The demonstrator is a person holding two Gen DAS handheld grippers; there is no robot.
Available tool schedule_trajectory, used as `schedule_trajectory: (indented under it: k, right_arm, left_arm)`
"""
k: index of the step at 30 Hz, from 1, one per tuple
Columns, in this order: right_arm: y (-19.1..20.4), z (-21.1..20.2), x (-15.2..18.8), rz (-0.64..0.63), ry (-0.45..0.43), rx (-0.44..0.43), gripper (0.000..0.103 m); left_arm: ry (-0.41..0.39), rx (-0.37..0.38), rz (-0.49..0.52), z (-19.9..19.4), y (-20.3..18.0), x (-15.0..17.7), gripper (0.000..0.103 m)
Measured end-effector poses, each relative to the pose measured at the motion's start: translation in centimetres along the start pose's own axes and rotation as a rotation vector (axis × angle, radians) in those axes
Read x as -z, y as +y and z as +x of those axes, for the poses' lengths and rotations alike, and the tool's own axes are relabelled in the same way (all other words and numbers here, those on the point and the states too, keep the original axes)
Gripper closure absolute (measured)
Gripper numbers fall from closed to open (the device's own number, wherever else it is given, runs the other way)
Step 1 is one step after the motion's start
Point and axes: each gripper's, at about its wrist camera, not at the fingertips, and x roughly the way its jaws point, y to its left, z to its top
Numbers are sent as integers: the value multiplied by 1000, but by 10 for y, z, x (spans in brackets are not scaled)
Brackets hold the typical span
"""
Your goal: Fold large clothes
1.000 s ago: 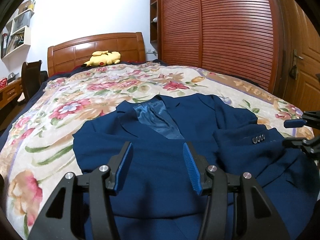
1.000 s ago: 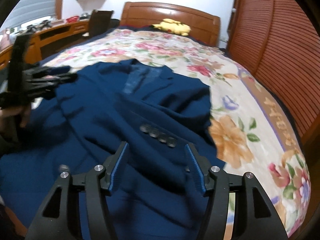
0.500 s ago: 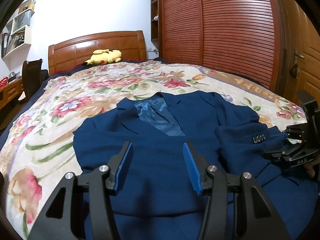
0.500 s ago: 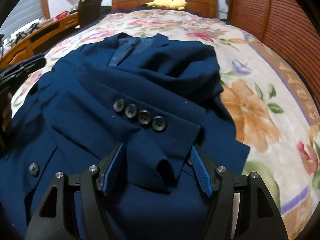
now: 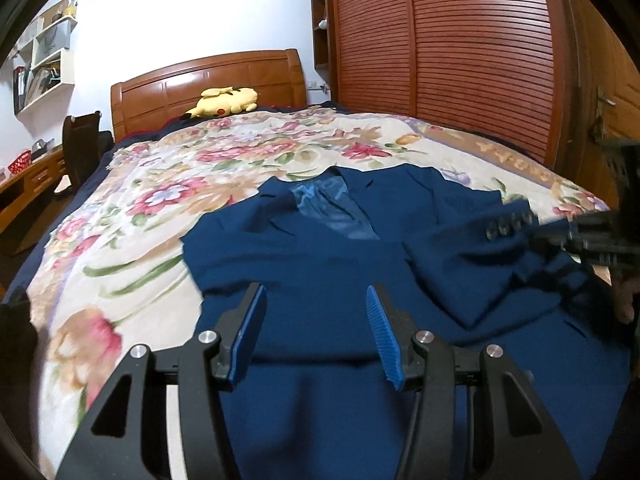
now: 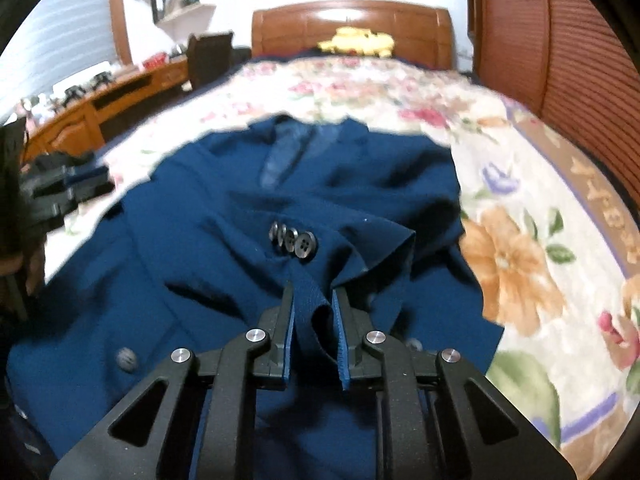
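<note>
A navy blue suit jacket (image 5: 320,256) lies front up on the floral bedspread (image 5: 160,200), collar toward the headboard; it also shows in the right wrist view (image 6: 200,272). My left gripper (image 5: 316,312) is open and empty above the jacket's lower left part. My right gripper (image 6: 314,300) is shut on the cuff of the jacket's sleeve (image 6: 312,292), just below its cuff buttons (image 6: 294,240), and lifts it a little. The right gripper also shows in the left wrist view (image 5: 576,240) at the right edge.
A yellow plush toy (image 5: 224,100) lies by the wooden headboard (image 5: 168,88). A slatted wooden wardrobe (image 5: 460,60) stands along the bed's right. A desk (image 6: 92,116) and chair (image 5: 80,144) stand at the left. Bare bedspread lies beyond the jacket.
My right gripper has closed on the sleeve cuff and raised it. My left gripper stays open, moved slightly above the jacket.
</note>
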Motion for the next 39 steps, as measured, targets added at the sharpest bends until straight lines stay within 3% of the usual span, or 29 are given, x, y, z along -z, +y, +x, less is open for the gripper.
schedule_trajectory:
  k: [3, 8, 17, 20, 23, 27, 32, 39]
  right_arm:
    - [13, -11, -12, -6, -64, 11, 89]
    - [36, -20, -22, -11, -122, -82, 89]
    - [108, -4, -7, -85, -63, -222, 89]
    - [120, -8, 2, -92, -59, -234, 79]
    - [117, -16, 9, -79, -61, -200, 59]
    - [94, -36, 15, -46, -110, -157, 43]
    - [63, -68, 24, -22, -187, -115, 39]
    - [35, -78, 39, -23, -171, -20, 39]
  left_arm:
    - [9, -6, -7, -18, 0, 7, 52]
    - [-3, 0, -1, -49, -8, 17, 52]
    - [-28, -18, -11, -95, -17, 27, 52]
    - [-31, -22, -23, -102, -20, 30, 52]
    - [-27, -35, -31, -106, -24, 34, 52]
    - [-19, -35, -45, -110, -34, 37, 52]
    - [-8, -31, -44, -111, -54, 37, 52]
    - [-9, -17, -29, -105, -92, 29, 52]
